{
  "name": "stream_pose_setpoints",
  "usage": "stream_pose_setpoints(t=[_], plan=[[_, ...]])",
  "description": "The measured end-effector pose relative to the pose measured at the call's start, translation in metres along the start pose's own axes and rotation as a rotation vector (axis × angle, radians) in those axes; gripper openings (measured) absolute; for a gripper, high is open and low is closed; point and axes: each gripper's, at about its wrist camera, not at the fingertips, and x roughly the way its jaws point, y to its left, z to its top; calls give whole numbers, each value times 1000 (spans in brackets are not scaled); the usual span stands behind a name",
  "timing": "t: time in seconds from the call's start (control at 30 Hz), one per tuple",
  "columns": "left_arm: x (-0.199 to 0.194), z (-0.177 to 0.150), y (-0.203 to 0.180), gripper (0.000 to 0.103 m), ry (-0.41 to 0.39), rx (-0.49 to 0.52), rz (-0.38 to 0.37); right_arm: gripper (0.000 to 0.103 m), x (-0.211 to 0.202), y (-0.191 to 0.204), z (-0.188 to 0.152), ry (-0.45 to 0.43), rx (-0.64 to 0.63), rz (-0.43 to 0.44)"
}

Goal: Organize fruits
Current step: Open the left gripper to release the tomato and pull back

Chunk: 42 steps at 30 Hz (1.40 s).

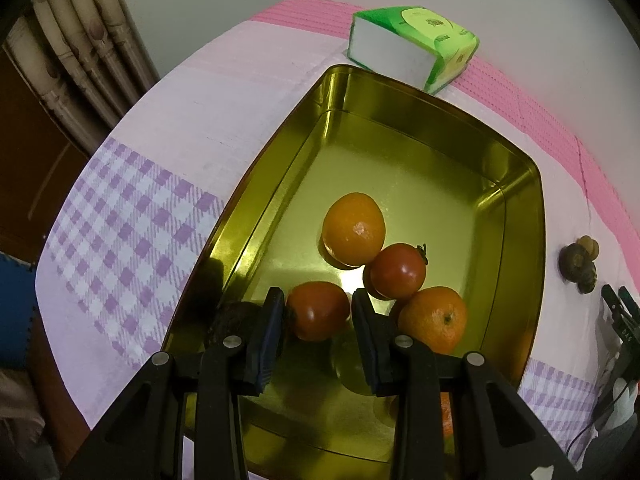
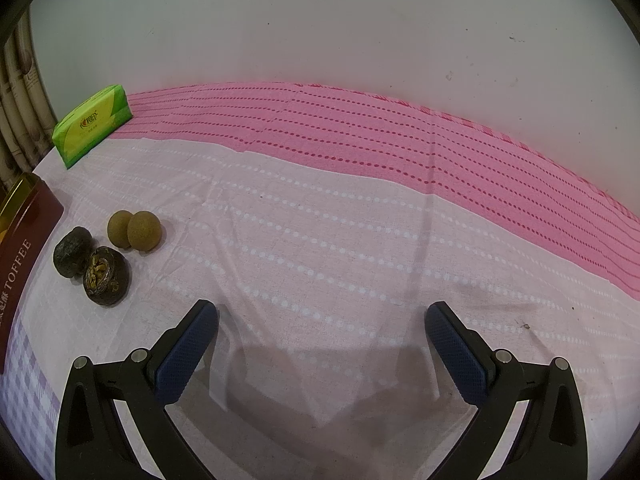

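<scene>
A gold tin tray (image 1: 520, 184) lies on the cloth and holds two oranges (image 1: 354, 230) (image 1: 434, 318) and two red tomatoes. My left gripper (image 1: 318, 304) points down into the tray, shut on the nearer tomato (image 1: 320, 312), with a pad against each side. The other tomato (image 1: 398, 270) rests between the oranges. A dark fruit (image 1: 232, 322) sits in the tray's left corner, partly hidden behind my left finger. My right gripper (image 2: 322, 312) hangs open over bare cloth with nothing between its fingers. Two dark fruits (image 2: 72, 256) (image 2: 106, 276) and two olive-brown round fruits (image 2: 136, 230) lie to its left.
A green tissue pack (image 1: 412, 46) stands beyond the tray near the wall. The tin's brown outer wall (image 2: 28, 232) reads TOFFEE at the right wrist view's left edge. The table edge drops off left of the tray. Pink and white cloth (image 2: 360, 220) stretches to the right.
</scene>
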Motion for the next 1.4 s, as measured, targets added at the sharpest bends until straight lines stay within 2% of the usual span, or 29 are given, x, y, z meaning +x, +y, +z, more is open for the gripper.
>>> stream_pose_setpoints(t=[0.3, 0.33, 0.4, 0.53, 0.67, 0.87, 1.0, 1.4], plan=[[-5, -2, -4, 33, -13, 12, 1, 103, 3, 1, 1, 1, 2, -1], [-7, -2, -4, 35, -18, 13, 1, 103, 4, 1, 2, 1, 2, -1], [-11, -3, -3, 45, -29, 13, 2, 103, 3, 0, 1, 1, 2, -1], [-21, -6, -3, 50, -58, 29, 9, 103, 3, 0, 1, 1, 3, -1], [-31, -12, -1, 64, -83, 41, 21, 103, 4, 0, 2, 1, 5, -2], [-47, -23, 1, 65, -129, 67, 38, 103, 5, 1, 6, 17, 4, 2], [-55, -31, 8, 78, -158, 53, 44, 103, 3, 4, 3, 30, -7, 11], [-58, -41, 9, 79, -184, 55, 63, 103, -14, 51, -16, 41, -67, 57]])
